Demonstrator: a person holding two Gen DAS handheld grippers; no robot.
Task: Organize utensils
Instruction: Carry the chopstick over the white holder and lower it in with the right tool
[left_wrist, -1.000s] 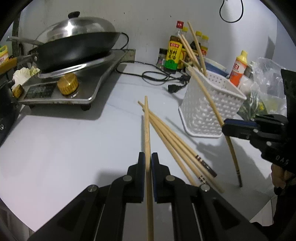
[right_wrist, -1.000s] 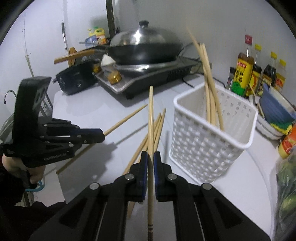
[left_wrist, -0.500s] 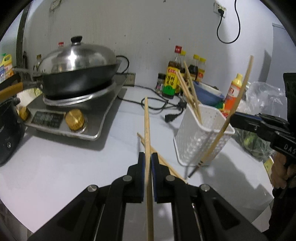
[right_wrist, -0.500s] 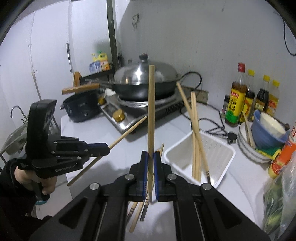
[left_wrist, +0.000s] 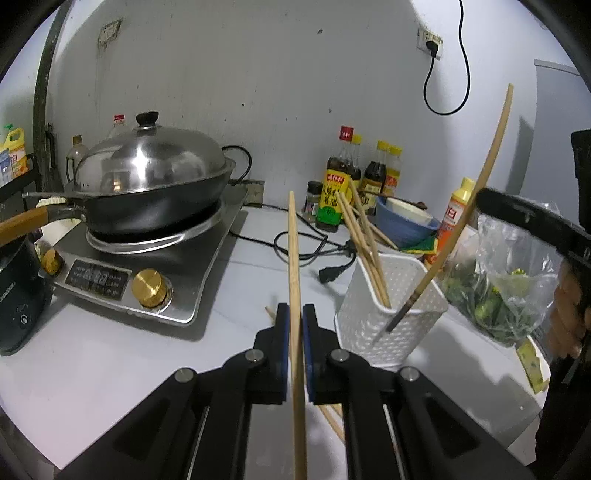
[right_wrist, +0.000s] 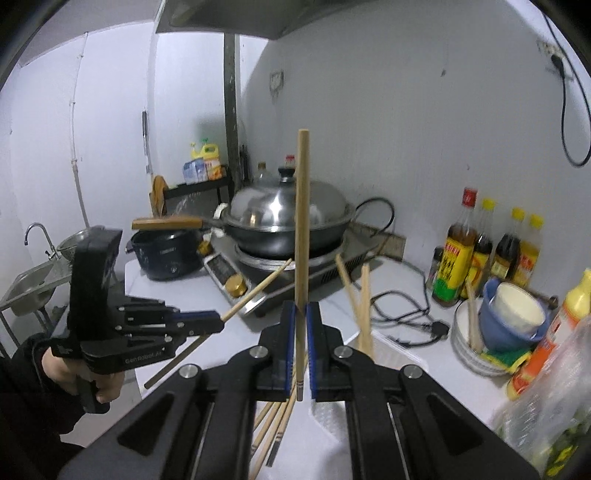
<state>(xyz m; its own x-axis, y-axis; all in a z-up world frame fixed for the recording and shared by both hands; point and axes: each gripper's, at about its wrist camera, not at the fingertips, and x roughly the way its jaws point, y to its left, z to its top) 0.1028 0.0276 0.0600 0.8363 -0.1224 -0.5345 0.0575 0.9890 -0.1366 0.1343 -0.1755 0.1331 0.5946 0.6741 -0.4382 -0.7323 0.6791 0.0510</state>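
My left gripper (left_wrist: 294, 317) is shut on a wooden chopstick (left_wrist: 294, 266) and holds it above the counter. My right gripper (right_wrist: 301, 314) is shut on another chopstick (right_wrist: 302, 221), held nearly upright. In the left wrist view that chopstick (left_wrist: 458, 225) has its dark tip in front of the white perforated basket (left_wrist: 391, 314), low at the rim. The basket holds several chopsticks (left_wrist: 364, 243). Loose chopsticks (right_wrist: 275, 424) lie on the counter below the right gripper. The left gripper also shows in the right wrist view (right_wrist: 218, 321).
An induction cooker (left_wrist: 147, 266) with a lidded wok (left_wrist: 151, 184) stands at the left. Sauce bottles (left_wrist: 338, 188), a blue bowl (left_wrist: 402, 221), a power cord (left_wrist: 306, 251) and a bag of greens (left_wrist: 498, 295) surround the basket. A black pot (left_wrist: 18, 295) sits far left.
Both grippers have risen with their chopsticks. The right chopstick has swung from lying low to near upright, and its tip has moved over to the basket.
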